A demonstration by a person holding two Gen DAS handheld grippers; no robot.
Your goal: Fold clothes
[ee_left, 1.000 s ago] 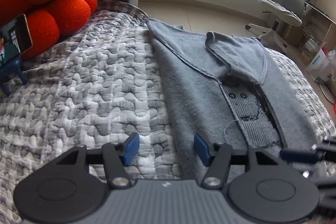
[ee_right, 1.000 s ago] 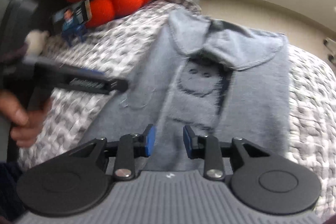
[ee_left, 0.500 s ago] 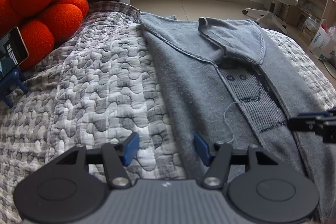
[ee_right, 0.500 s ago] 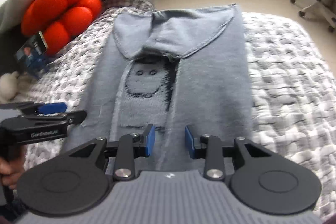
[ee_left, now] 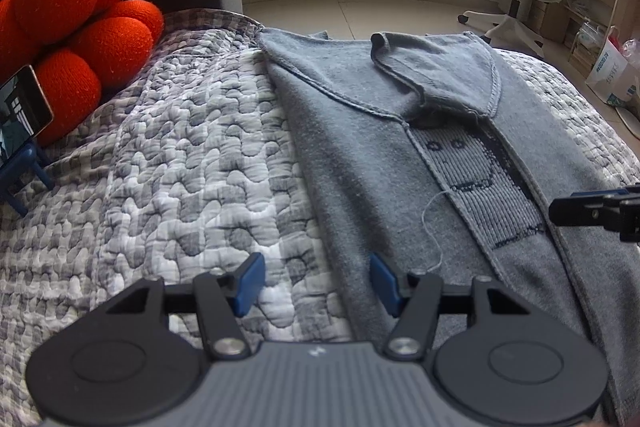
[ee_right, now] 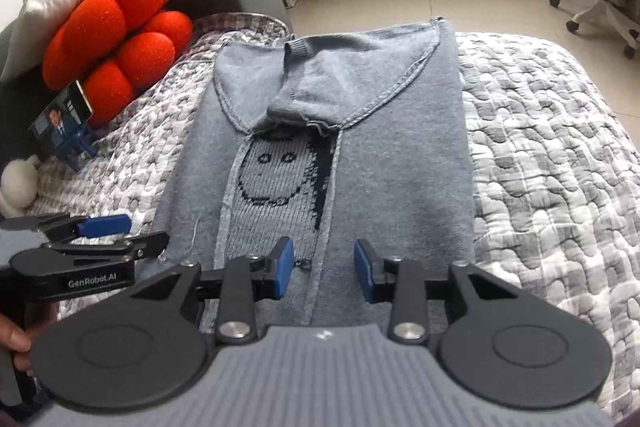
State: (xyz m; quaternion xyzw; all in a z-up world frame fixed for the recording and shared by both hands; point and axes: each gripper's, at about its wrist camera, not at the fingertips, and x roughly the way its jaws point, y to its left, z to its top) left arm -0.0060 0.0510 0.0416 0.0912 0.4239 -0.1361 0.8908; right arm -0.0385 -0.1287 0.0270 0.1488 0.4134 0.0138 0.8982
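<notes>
A grey sweater (ee_right: pixel 400 187) lay flat on the lumpy grey and white quilt (ee_right: pixel 552 163), with both sides folded in over a knitted smiley face (ee_right: pixel 272 179). The left gripper (ee_left: pixel 316 281) hung over the sweater's near left edge, its blue jaws wide apart and holding nothing. The right gripper (ee_right: pixel 323 269) hung over the near end of the sweater, its jaws apart with nothing pinched between them. A puffy red cushion (ee_right: pixel 120 27) sat at the far left, and a phone (ee_right: pixel 62 115) leaned in front of it.
</notes>
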